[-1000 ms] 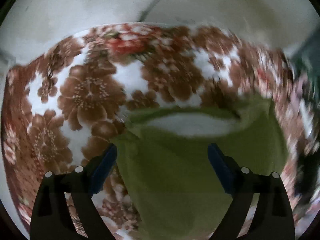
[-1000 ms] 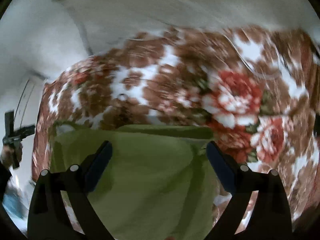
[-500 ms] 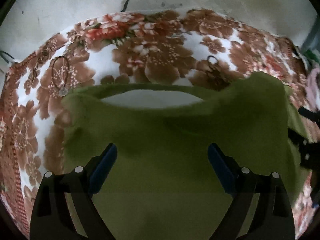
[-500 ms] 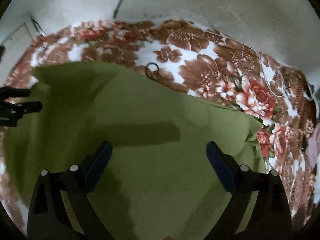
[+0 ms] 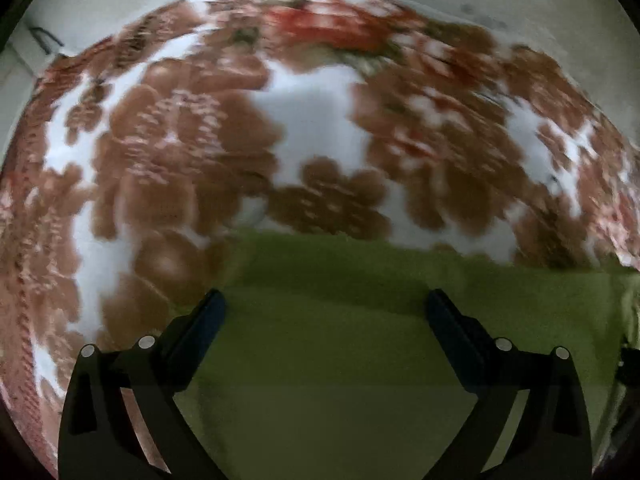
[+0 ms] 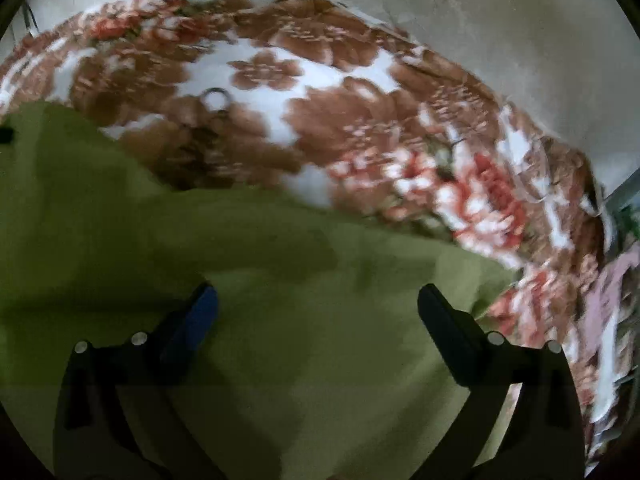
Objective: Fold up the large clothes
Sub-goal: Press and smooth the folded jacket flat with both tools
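Observation:
An olive-green garment (image 5: 332, 344) lies spread on a floral blanket (image 5: 192, 152). In the left wrist view it fills the lower middle and right, its far edge running across the frame. My left gripper (image 5: 324, 308) is open and empty over the garment near its left edge. In the right wrist view the garment (image 6: 248, 264) covers the lower left, its edge sloping down to the right. My right gripper (image 6: 316, 300) is open and empty above it. Both views are motion-blurred.
The brown, red and white floral blanket (image 6: 360, 128) covers the surface beyond the garment. A small metal ring (image 6: 216, 100) lies on it. A pale wall (image 6: 520, 40) stands behind. Pinkish cloth (image 6: 612, 288) lies at the far right.
Both grippers have swung over the garment. In the left view the neckline opening has gone out of sight and more blanket shows. In the right view the garment edge sits lower.

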### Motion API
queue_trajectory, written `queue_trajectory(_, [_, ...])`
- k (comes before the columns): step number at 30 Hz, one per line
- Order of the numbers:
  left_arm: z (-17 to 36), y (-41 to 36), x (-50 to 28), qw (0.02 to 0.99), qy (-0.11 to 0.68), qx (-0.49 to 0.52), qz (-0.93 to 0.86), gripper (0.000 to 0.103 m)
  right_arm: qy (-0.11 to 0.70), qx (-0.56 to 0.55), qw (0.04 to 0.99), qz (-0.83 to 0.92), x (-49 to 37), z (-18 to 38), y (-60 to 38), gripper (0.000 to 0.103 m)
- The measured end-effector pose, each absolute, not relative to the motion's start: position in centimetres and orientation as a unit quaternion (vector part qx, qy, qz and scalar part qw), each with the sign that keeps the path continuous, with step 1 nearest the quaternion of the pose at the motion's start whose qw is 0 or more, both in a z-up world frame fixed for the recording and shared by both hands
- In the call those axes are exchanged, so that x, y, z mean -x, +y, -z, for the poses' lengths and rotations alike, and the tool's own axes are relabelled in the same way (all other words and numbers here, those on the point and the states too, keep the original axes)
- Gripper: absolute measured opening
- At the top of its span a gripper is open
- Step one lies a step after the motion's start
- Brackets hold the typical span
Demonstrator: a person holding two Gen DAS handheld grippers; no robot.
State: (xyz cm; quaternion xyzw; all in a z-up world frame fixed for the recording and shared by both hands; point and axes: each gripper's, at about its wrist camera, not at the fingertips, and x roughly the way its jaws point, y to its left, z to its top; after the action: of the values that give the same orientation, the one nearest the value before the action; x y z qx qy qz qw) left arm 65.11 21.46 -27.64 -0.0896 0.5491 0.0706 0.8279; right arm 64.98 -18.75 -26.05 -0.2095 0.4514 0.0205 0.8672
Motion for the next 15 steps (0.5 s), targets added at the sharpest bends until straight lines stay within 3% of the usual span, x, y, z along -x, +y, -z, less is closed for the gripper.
queue_trajectory(5, [22.9,20.7,-62.5,0.860,0.505,0.046,-0.059,0.097,0.421,0.188,0.887,-0.005,-64.3,22.3,-21.5,0.098])
queue_trajectory(10, [17.0,13.9,-55.9,0.895,0.446,0.025,0.003,0.097,0.391,0.124,0.909,-0.069,-57.9,17.4,-18.2,0.098])
queue_trajectory(15, [17.9,5.8,-51.1,0.890,0.455,0.010,0.039,0.098,0.420,0.100,0.898,-0.084,-53.5,19.2,-14.5,0.098])
